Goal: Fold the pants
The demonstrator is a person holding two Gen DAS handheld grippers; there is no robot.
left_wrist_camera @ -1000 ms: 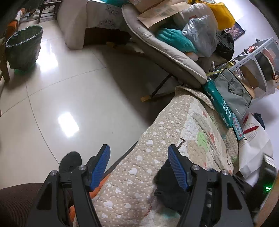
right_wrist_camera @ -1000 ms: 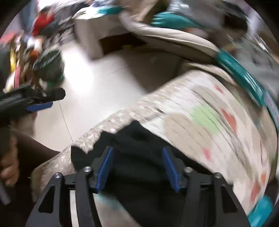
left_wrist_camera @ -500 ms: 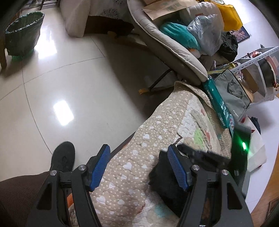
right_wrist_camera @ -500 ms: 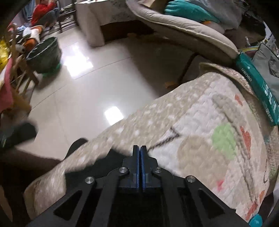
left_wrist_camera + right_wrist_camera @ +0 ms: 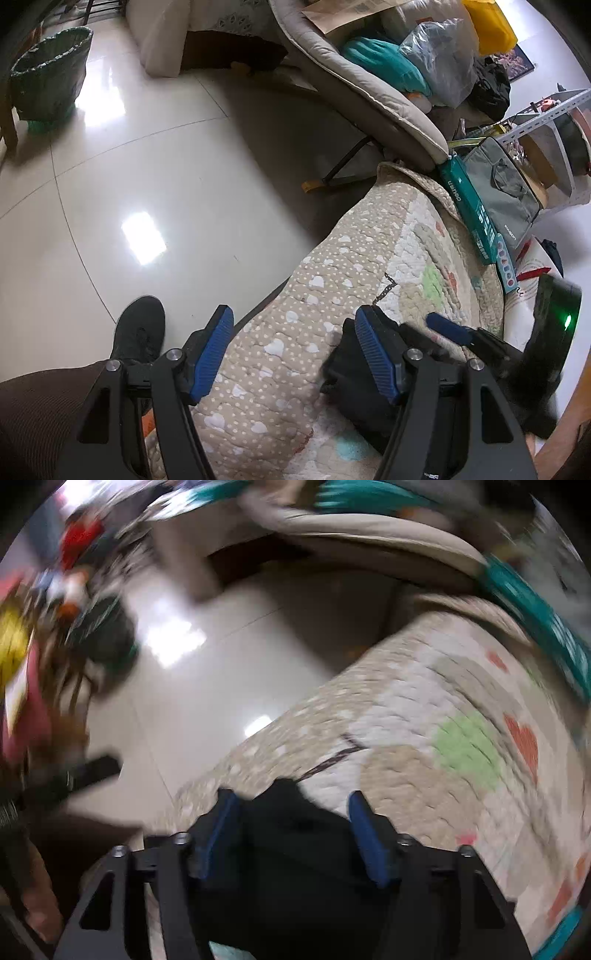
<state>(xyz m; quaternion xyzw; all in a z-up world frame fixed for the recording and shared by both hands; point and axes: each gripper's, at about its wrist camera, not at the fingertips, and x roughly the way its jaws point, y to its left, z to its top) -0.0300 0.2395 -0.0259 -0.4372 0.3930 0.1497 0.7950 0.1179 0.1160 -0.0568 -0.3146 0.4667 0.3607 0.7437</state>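
Observation:
The black pants (image 5: 354, 384) lie folded in a small bundle on a quilted patterned blanket (image 5: 295, 354); they also show in the blurred right wrist view (image 5: 295, 849). My left gripper (image 5: 295, 350) is open and empty, over the blanket's left edge, with the pants just behind its right finger. My right gripper (image 5: 291, 827) is open, its fingers either side of the pants bundle. It shows in the left wrist view (image 5: 447, 328) at the pants' right.
A tiled floor (image 5: 147, 177) lies left of the blanket. A cushioned lounge chair (image 5: 369, 88) piled with bags stands behind. A teal box (image 5: 469, 206) and grey bag (image 5: 506, 192) sit at the blanket's far edge. A green bin (image 5: 48, 77) is far left. My shoe (image 5: 140, 328) rests below.
My right gripper was shut half a second ago and has opened over the pants; its view is now blurred from motion. My left gripper stays open and nearly still.

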